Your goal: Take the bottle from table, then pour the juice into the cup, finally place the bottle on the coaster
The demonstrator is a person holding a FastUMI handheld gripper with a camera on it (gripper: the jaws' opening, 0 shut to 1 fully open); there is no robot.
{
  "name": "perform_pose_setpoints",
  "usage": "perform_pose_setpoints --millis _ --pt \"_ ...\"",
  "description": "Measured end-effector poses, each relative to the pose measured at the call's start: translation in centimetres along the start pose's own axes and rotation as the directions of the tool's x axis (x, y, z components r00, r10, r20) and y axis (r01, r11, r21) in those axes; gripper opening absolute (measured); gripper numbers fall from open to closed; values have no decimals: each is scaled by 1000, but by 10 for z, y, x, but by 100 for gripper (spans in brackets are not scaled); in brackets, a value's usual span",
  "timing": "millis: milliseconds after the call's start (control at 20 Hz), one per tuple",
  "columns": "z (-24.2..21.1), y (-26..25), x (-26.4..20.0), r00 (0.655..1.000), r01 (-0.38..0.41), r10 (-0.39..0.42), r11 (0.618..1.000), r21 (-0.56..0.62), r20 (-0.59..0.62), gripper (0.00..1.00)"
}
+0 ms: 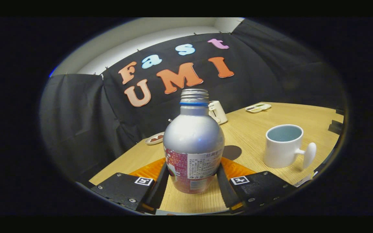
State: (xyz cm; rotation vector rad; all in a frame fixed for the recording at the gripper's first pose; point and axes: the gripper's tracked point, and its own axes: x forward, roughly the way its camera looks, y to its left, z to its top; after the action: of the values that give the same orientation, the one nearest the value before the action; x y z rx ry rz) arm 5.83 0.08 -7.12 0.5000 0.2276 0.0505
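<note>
A silver bottle (193, 136) with a red and white label, a blue neck ring and no cap stands upright between my fingers. My gripper (193, 184) is shut on its lower body, one finger pressed on each side. I cannot tell whether its base rests on the wooden table (254, 129) or hangs just above it. A dark round coaster (232, 152) lies flat just beyond the bottle, partly hidden by it. To the right of the fingers stands a white cup (283, 145) with a pale blue inside and its handle pointing right. The cup looks empty.
Further back on the table are a small white device (218, 111), a flat white gadget (258, 107) and a little dish (154, 139) with brown pieces near the left edge. Black cloth walls close in behind the table and to its left.
</note>
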Motion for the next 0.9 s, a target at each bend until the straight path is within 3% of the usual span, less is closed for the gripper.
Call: perform_pose_setpoints --millis 200,400,700,900 --pt "13 2 -3 999 -28 25 979 203 21 72" --pt "28 -4 -6 997 -58 34 914 403 67 72" --pt "34 -4 11 998 -45 14 823 566 59 72" --pt "33 -4 8 999 -35 5 739 673 47 72"
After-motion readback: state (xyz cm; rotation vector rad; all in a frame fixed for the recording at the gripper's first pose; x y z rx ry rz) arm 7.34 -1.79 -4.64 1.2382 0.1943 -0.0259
